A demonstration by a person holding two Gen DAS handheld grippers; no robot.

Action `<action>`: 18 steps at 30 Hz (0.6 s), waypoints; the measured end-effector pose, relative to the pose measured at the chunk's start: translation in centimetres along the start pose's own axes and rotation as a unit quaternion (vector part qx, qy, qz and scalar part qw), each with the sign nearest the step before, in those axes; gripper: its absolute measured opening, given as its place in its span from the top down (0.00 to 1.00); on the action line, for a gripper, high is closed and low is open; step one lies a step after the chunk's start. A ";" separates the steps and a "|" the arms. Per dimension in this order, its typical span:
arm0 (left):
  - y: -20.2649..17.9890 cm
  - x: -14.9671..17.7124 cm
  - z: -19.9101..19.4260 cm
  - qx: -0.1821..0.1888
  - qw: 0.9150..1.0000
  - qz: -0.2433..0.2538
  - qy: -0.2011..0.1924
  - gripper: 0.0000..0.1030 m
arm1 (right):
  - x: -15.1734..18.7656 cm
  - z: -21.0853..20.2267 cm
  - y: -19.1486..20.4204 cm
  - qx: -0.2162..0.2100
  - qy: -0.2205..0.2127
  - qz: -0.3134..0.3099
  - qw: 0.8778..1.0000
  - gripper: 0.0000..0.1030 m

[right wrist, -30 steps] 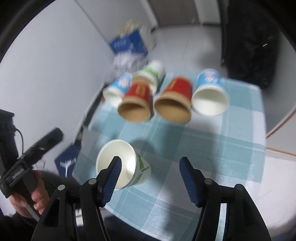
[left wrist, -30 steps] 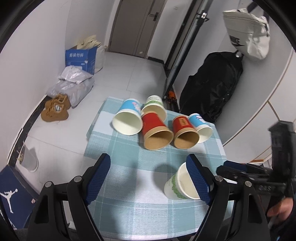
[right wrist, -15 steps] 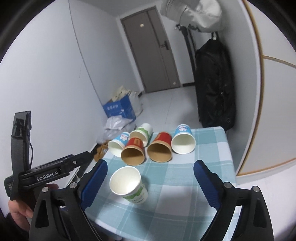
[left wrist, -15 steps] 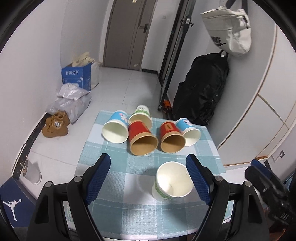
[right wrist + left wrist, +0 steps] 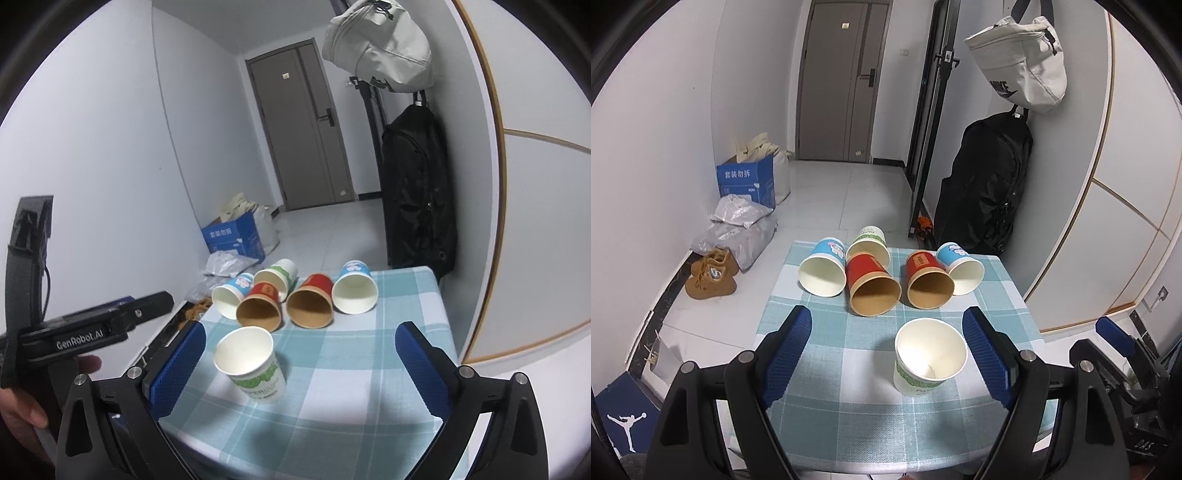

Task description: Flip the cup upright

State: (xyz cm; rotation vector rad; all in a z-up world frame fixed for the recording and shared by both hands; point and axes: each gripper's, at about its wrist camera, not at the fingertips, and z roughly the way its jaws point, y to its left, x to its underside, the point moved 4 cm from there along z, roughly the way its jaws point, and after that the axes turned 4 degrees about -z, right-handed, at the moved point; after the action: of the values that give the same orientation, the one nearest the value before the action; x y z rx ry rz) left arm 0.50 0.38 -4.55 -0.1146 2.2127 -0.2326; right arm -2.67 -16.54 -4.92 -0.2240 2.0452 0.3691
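Note:
A white cup with a green band (image 5: 929,360) stands upright near the table's front; it also shows in the right wrist view (image 5: 251,363). Several cups lie on their sides at the back: a blue one (image 5: 823,269), a green-and-white one (image 5: 870,242), two red ones (image 5: 873,286) (image 5: 927,280) and another blue one (image 5: 962,267). My left gripper (image 5: 886,350) is open and empty, held above the table's front. My right gripper (image 5: 299,363) is open and empty, pulled back from the upright cup.
The small table has a blue-checked cloth (image 5: 831,373). On the floor to the left are brown shoes (image 5: 711,275), a grey bag (image 5: 738,229) and a blue box (image 5: 746,181). A black suitcase (image 5: 988,192) stands at the right wall.
Both grippers have pulled back and tilted up from the table. The green-banded cup, leaning a second ago, now stands upright and free.

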 end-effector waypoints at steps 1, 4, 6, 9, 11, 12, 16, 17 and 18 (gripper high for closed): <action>0.0 0.0 0.0 0.000 1.000 0.001 -0.001 0.22 | 0.1 0.0 0.0 0.001 -0.001 -0.001 1.000 0.00; -0.1 0.1 0.0 -0.003 1.000 0.001 0.000 0.22 | 0.3 0.0 -0.3 0.005 -0.002 -0.002 1.000 0.00; -0.2 0.2 0.0 -0.004 1.000 0.003 0.001 0.22 | 0.4 -0.1 -0.5 0.005 -0.002 0.004 1.000 0.00; -0.3 0.3 0.0 -0.005 1.000 0.003 0.001 0.22 | 0.5 -0.2 -0.9 0.007 -0.002 0.012 1.000 0.00; -0.2 0.3 -0.2 -0.005 1.000 0.002 -0.005 0.22 | 0.5 -0.2 -0.9 0.008 -0.002 0.011 1.000 0.00; -0.3 0.3 -0.2 -0.006 1.000 0.003 -0.006 0.22 | 0.5 -0.2 -0.9 0.010 -0.002 0.011 1.000 0.00; -0.2 0.4 -0.2 0.001 1.000 -0.001 0.002 0.22 | 0.7 -0.1 -0.8 0.008 0.002 0.013 1.000 0.00; -0.2 0.4 -0.1 0.002 1.000 -0.002 0.005 0.22 | 0.7 -0.1 -0.9 0.007 0.003 0.016 1.000 0.00; -0.2 0.5 -0.1 0.005 1.000 -0.003 0.007 0.22 | 0.7 0.0 -0.9 0.006 0.004 0.019 1.000 0.00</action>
State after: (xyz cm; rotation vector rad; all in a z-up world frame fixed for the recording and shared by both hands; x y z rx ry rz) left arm 0.13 0.09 -4.78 -0.1147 2.2248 -0.2483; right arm -2.76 -17.43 -5.71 -0.1791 2.0621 0.3798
